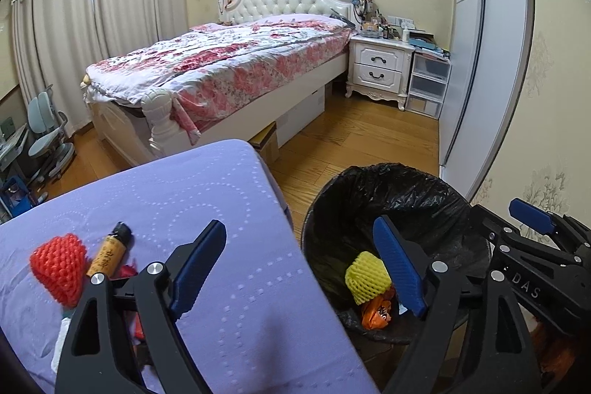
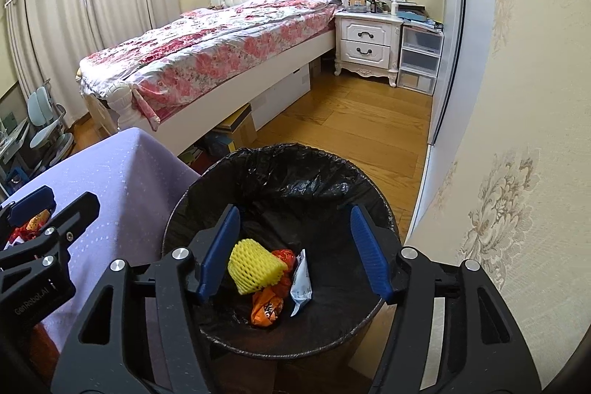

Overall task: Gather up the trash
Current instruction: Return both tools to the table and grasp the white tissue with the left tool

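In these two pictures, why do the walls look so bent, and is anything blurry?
Left wrist view: fisheye lens bows the wardrobe, corners go black. Right wrist view: same curving along the wall; the yellow foam net in the bin stays sharp, daylight soft.

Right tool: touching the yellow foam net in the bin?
Apart. Right wrist view: right tool open above the bin; yellow foam net lies loose below.

Bin liner (image 2: 325, 183): glossy, crinkled black plastic. Yellow fruit sleeve (image 2: 255, 264): foam mesh. Near tablecloth (image 1: 221, 209): matt lilac cloth, stitched dots. Floor (image 2: 351, 120): smooth wood. Gripper pads (image 2: 369, 253): ribbed blue plastic.
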A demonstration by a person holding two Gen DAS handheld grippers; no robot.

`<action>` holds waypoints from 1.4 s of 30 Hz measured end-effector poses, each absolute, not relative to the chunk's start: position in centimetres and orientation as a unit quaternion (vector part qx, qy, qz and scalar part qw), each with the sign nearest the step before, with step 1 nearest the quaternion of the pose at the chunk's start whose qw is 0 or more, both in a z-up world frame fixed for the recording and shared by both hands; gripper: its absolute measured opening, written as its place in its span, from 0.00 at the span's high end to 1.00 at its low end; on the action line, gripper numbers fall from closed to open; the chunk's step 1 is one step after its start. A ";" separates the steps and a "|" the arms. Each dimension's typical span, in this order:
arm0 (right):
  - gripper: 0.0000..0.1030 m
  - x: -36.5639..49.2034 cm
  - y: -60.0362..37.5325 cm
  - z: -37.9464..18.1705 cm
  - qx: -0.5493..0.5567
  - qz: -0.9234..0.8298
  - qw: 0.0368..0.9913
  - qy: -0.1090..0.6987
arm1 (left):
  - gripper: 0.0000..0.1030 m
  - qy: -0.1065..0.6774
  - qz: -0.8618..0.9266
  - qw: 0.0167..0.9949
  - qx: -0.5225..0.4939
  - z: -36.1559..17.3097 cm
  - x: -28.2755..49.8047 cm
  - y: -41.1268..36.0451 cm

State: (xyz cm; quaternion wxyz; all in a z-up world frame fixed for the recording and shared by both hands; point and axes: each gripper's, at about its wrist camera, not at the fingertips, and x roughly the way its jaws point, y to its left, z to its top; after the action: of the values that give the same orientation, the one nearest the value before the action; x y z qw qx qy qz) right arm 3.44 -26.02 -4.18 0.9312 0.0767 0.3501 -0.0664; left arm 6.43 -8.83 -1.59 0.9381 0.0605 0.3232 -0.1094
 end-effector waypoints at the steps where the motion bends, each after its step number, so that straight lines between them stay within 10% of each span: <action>1: 0.35 3.2 -25.7 -4.0 0.076 -0.064 0.932 0.349 | 0.20 0.322 -0.107 0.939 0.060 -1.4 6.2 -8.5; 42: 0.34 -1.8 -6.2 -4.1 -0.009 0.097 0.915 0.391 | 0.20 0.376 0.041 0.925 -0.013 -4.3 -0.6 11.5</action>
State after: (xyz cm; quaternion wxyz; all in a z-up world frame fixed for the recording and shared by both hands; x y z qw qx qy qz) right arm -1.78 -6.20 -4.14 0.9152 -0.0094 0.3912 0.0968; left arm -0.64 11.55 -4.27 0.9255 -0.0131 0.3764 0.0405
